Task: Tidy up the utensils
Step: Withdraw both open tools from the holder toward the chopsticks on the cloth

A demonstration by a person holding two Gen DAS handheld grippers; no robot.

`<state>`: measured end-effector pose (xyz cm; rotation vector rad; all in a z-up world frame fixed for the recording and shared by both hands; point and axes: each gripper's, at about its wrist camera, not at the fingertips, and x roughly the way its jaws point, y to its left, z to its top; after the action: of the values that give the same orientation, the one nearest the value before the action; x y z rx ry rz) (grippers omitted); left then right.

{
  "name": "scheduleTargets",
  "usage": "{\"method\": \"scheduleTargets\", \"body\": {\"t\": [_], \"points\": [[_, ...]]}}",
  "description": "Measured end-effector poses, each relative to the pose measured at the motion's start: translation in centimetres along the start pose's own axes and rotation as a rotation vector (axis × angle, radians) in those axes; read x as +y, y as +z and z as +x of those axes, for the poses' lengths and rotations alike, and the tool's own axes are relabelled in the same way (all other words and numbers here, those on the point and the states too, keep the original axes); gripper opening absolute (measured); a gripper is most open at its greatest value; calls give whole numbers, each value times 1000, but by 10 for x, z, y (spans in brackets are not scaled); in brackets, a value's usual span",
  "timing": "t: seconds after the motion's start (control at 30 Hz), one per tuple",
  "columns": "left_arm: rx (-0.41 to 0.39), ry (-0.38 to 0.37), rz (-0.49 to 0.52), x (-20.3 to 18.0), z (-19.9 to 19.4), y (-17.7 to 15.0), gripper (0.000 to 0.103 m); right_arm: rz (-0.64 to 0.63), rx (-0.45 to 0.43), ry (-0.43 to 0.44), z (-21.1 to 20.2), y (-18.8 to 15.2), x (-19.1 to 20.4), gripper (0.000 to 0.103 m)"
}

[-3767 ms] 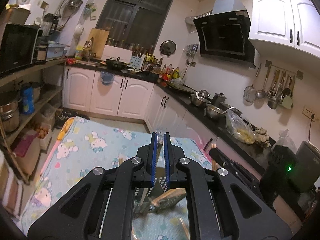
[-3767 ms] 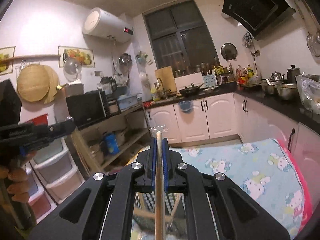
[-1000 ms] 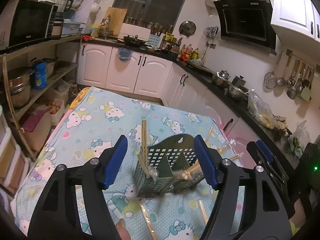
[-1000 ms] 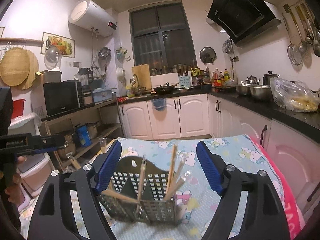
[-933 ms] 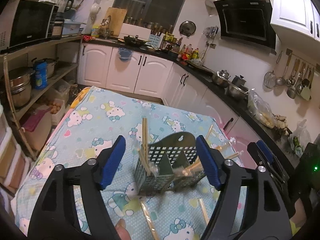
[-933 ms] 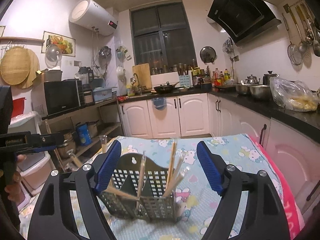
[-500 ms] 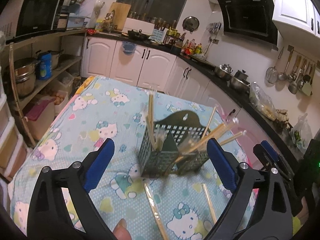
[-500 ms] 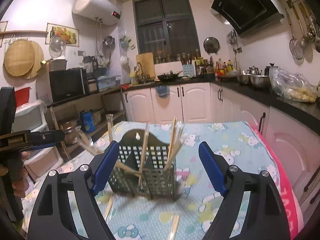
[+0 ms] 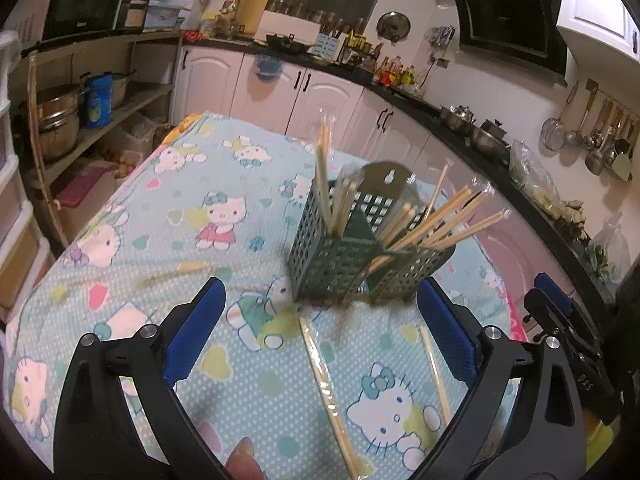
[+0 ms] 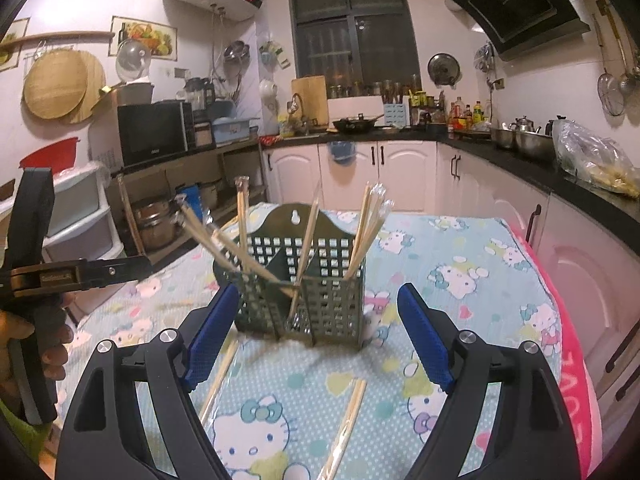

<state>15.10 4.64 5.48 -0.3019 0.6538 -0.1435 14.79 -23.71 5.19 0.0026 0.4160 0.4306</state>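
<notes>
Underneath, a cartoon-cat tablecloth (image 9: 248,396) covers the kitchen table.

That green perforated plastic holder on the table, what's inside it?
The green perforated plastic holder holds wrapped wooden chopsticks leaning out of its compartments. Their lower ends and the holder's floor are hidden behind its walls.

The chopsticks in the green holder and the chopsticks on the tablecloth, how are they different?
The chopsticks in the green holder stand up and lean out; the chopsticks on the tablecloth lie flat. The holder's ones are bunched in its compartments; the tablecloth's ones lie spread apart, in front of the holder. Both kinds are pale wooden sticks, and many have clear wrappers.
</notes>
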Motion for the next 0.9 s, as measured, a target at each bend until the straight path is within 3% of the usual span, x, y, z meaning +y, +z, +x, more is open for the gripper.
{"method": "scheduleTargets", "body": {"t": [0.9], "points": [[172,45,8,6,51,-64,88,-5,251,-45,34,-60,-7,79]]}}
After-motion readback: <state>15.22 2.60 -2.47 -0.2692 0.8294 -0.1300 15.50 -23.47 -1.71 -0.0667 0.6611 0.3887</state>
